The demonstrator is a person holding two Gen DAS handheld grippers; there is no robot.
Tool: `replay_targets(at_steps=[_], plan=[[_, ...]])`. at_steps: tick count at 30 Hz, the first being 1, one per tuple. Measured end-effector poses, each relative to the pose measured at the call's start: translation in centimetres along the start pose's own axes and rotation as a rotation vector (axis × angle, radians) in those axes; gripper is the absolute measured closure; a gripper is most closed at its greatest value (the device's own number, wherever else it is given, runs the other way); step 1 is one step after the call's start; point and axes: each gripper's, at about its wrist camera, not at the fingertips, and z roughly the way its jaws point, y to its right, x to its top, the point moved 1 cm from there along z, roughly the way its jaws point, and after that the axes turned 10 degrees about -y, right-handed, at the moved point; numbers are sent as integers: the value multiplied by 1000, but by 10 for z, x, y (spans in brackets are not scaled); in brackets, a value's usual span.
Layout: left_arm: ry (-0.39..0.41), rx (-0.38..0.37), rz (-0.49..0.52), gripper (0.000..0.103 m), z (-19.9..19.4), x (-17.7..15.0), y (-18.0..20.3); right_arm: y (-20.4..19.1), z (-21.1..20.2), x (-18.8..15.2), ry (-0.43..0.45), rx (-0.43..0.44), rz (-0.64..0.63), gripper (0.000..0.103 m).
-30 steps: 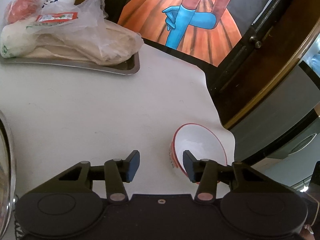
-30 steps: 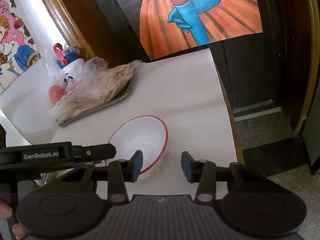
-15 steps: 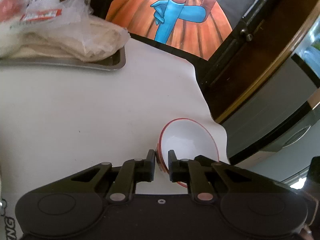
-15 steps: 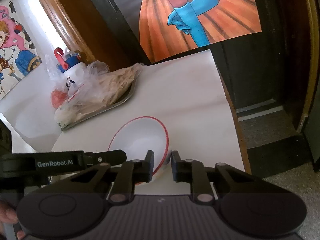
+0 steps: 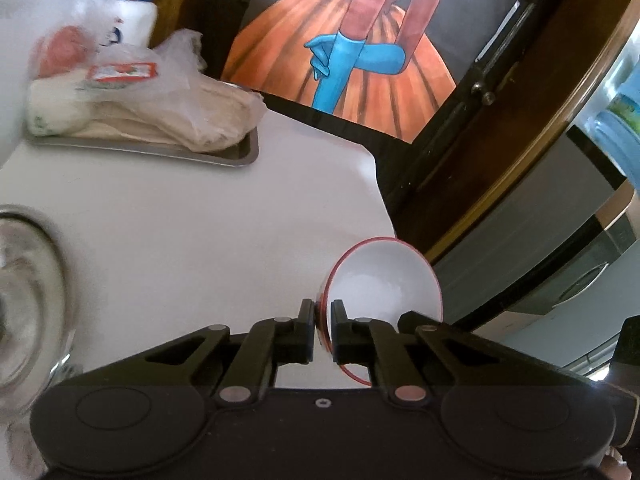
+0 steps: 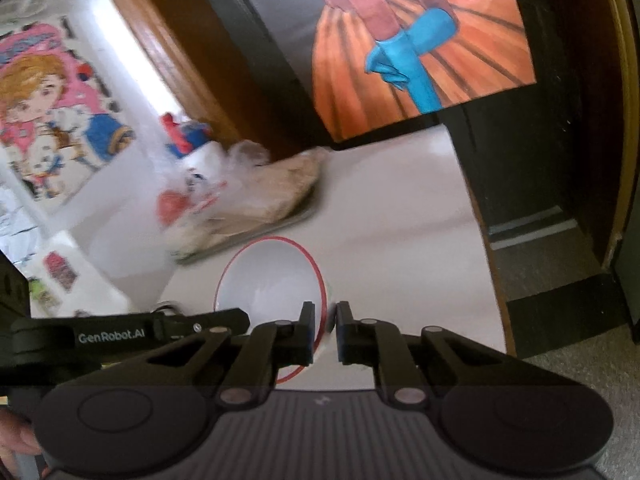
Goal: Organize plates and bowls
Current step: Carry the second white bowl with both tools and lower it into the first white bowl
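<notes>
Left gripper [image 5: 322, 330]: fingers closed on the rim of the bowl [image 5: 384, 284], one finger inside the rim, one outside. Bowl is white with a red rim line, tilted, its opening facing roughly 10 o'clock in the left wrist view. It sits at about 5 o'clock on the white table [image 5: 180, 232], near the table's right edge.

Right gripper [image 6: 325, 330]: fingers closed on the opposite side of the same bowl's [image 6: 272, 280] rim, again one finger inside and one outside. In the right wrist view the bowl lies just ahead of the fingertips, at 12 o'clock to 11 o'clock from them. The left gripper's black body, with printed lettering, shows at 9 o'clock in this view, just beside the bowl.

Cannot tell whether the bowl's base touches the table or hangs clear of it.

Other items, left wrist view:
- metal tray [image 5: 236, 156] at 11 o'clock, well apart from the bowl, holding a plastic bag [image 5: 172, 92] with pale contents.
- white bottle [image 5: 138, 20] with blue and red cap behind the tray.
- glass dish [image 5: 28, 292] at 9 o'clock, blurred, partly out of frame.
- poster [image 5: 352, 64] of an orange skirt and a blue glove at 12 o'clock, on a dark door.

Right wrist view is motion-blurred around the tray [image 6: 256, 232].
</notes>
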Motion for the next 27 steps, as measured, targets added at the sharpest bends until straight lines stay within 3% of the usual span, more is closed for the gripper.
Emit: replay_targets(at_steps=[11,20,27], plan=[[-3,82,-38,96,-80,-69,0,-58,-37,-52,-62,20,-92,91],[-31,101,-50,95,-95,-117,-9,-73,-49,-89,-117,11,-132,91],[-47,126,-40,95,-94,-137,-11,-81,-53,-103,-140,-8,-159,90]])
